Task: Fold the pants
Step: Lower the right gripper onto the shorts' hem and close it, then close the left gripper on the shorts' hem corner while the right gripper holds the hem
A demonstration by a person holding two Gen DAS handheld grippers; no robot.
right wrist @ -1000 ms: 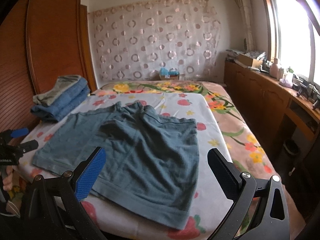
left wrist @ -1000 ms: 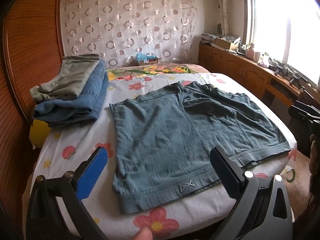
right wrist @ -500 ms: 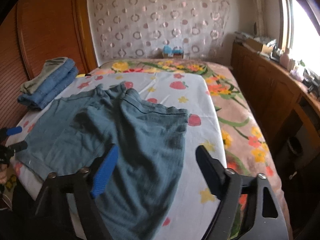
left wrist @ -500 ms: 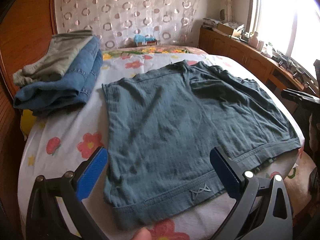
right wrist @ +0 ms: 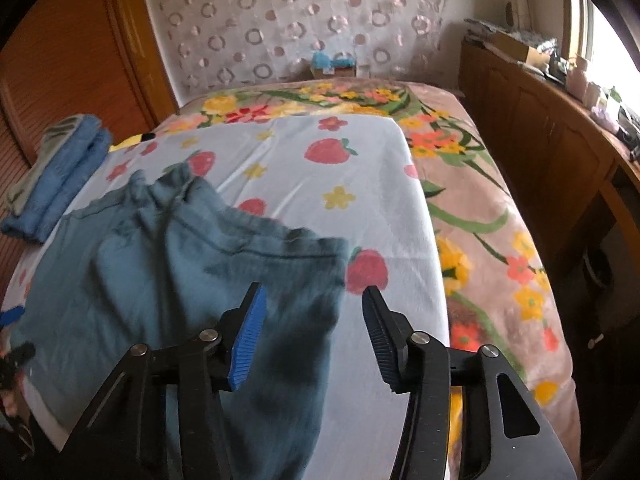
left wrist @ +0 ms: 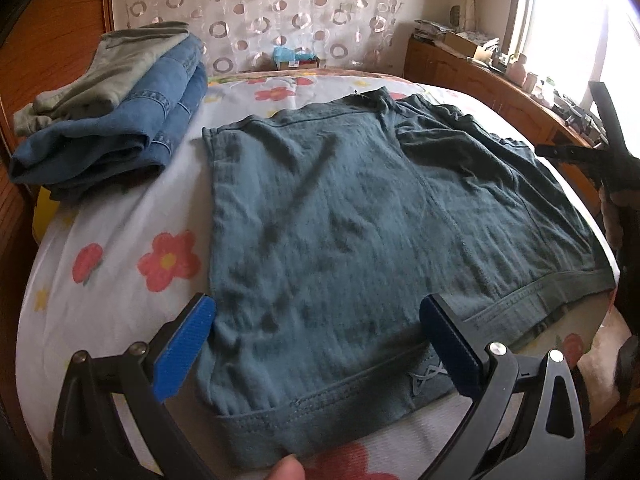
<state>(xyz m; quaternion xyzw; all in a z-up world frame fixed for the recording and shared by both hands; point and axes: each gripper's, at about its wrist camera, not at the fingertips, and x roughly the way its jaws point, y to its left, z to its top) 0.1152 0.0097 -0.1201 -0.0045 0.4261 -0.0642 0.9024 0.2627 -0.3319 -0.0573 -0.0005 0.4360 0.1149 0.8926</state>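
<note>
A pair of teal-grey shorts [left wrist: 340, 240] lies flat on the flowered sheet [left wrist: 120, 280]. My left gripper [left wrist: 316, 344] is open wide, low over the near waistband with its stitched logo [left wrist: 426, 376]. In the right wrist view the shorts [right wrist: 168, 280] spread left of centre. My right gripper [right wrist: 312, 332] is open, jaws partly narrowed, low over the shorts' right edge near one corner [right wrist: 332, 248]. Neither gripper holds cloth. The right gripper's dark frame [left wrist: 592, 156] shows at the far right of the left wrist view.
A stack of folded jeans and olive trousers [left wrist: 120, 112] sits at the sheet's far left, and shows in the right wrist view [right wrist: 56, 176]. A flowered blanket [right wrist: 480, 216] covers the bed to the right. Wooden cabinets [right wrist: 540, 140] line the right wall.
Both grippers have moved down and closer to the shorts. The right gripper's jaws have narrowed and now sit over the shorts' right edge. The left gripper stays wide open.
</note>
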